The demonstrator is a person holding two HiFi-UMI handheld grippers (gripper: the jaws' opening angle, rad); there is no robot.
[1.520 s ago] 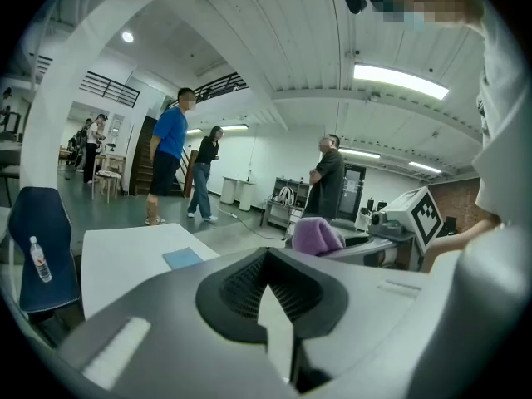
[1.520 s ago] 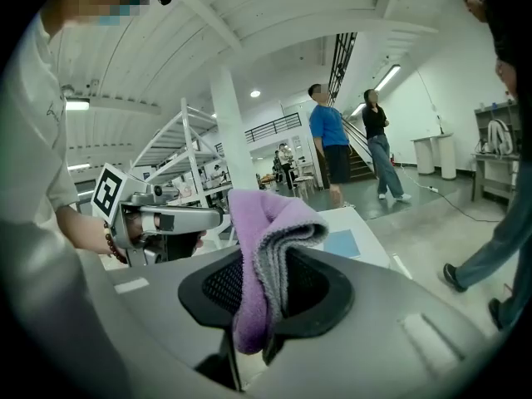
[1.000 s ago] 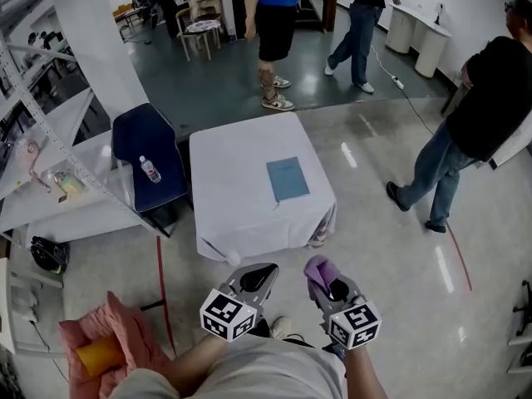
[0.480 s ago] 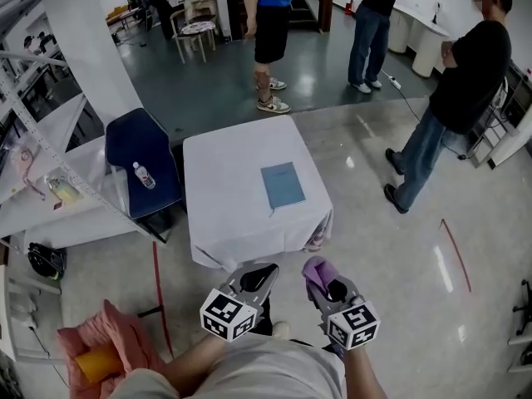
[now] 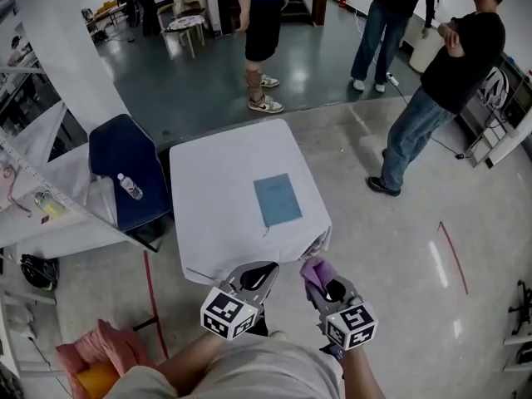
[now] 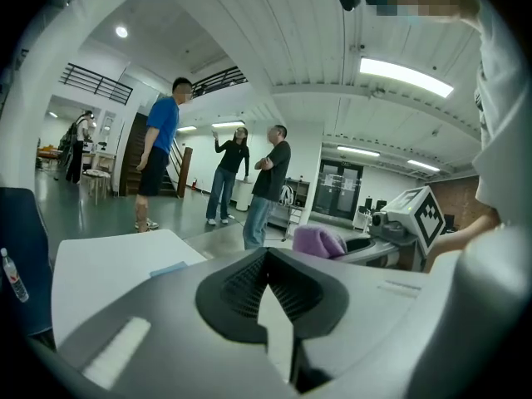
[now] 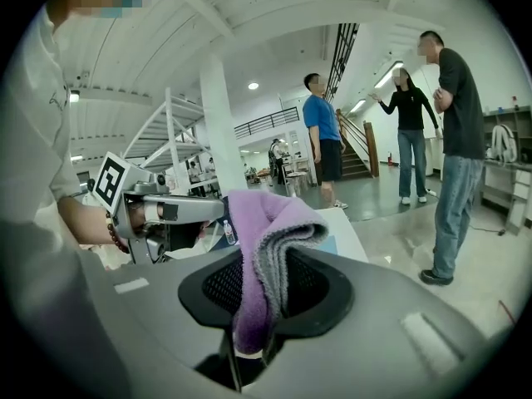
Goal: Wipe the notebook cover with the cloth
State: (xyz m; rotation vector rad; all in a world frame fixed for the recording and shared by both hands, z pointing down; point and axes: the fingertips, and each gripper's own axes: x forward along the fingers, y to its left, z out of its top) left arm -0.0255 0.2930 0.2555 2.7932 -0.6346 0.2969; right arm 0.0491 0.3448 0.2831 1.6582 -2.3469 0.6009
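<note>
Glossy grey floor [image 5: 399, 248], white-draped table [image 5: 214, 191]

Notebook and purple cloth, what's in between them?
Only bare white tablecloth lies between the notebook and the cloth held in the right gripper, seen in the head view.

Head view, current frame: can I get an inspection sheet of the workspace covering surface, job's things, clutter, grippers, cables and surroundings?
Surface: table under a white cover, bare apart from the notebook.
Job's things: blue notebook lies closed and flat, right of the table's middle; purple cloth is folded, not yet on the notebook.
Clutter: nothing seen on the table.
Grippers: right gripper shut on the cloth; left gripper shut, empty; both short of the table's near edge.
Cables: a cable on the floor, far from the table.
Surroundings: dark blue chair with a bottle left of the table; three people stand beyond.
</note>
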